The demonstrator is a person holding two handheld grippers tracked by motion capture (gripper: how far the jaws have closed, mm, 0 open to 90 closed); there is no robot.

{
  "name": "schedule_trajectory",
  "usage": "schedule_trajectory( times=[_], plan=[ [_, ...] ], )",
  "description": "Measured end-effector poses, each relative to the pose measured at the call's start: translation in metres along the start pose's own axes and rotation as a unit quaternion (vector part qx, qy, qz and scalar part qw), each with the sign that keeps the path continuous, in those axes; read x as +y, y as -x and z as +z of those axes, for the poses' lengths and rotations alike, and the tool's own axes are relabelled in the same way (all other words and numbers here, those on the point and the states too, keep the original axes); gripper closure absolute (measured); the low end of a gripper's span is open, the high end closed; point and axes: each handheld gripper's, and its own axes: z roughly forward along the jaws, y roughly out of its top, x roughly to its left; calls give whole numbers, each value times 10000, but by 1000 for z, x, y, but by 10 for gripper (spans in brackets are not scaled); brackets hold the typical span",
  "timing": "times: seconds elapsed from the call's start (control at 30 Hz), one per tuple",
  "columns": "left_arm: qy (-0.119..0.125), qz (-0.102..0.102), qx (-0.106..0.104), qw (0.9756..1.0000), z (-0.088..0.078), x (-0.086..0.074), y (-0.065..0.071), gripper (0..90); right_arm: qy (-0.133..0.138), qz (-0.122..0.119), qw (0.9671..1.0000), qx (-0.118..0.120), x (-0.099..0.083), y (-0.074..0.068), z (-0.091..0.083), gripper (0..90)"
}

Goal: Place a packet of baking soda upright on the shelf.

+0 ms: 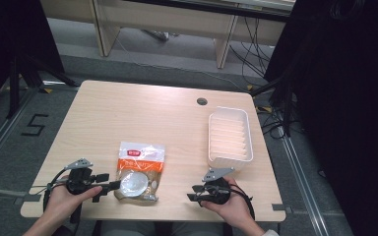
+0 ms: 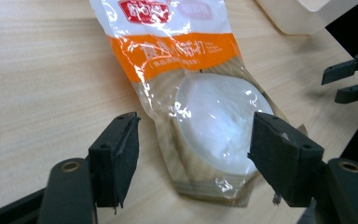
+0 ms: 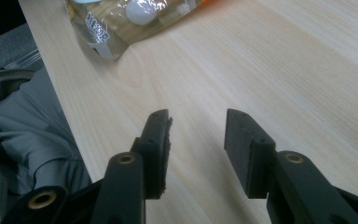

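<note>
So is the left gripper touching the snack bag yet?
Cannot tell. In the left gripper view the left gripper stands open astride the snack bag; its right jaw overlaps the bag's edge, but no contact or gap shows plainly.

Tongs (image 3: 196, 149) parted over table (image 3: 284, 70), bag (image 3: 121, 18) beyond

Looked like a lab or recording studio set up in an office-type room. Small light wood table (image 1: 128, 113) with a cable grommet hole (image 1: 202, 101) stood on grey carpet floor (image 1: 10, 147). Floor had tape markings, including a "5" (image 1: 34, 125), and metal rails (image 1: 302, 187). Black curtains (image 1: 354, 98) hung at both sides, black tripod legs (image 1: 22, 73) at left. Loose cables (image 1: 251, 49) ran under beige desks (image 1: 177, 19) behind.
</note>
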Motion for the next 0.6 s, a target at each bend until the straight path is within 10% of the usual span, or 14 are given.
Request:
schedule_trajectory(
  times=[0.6],
  plan=[
    [39,-273,131,9995,25,31,-22,333,15,28,9999,-95,0,-1,2,568]
  ],
)
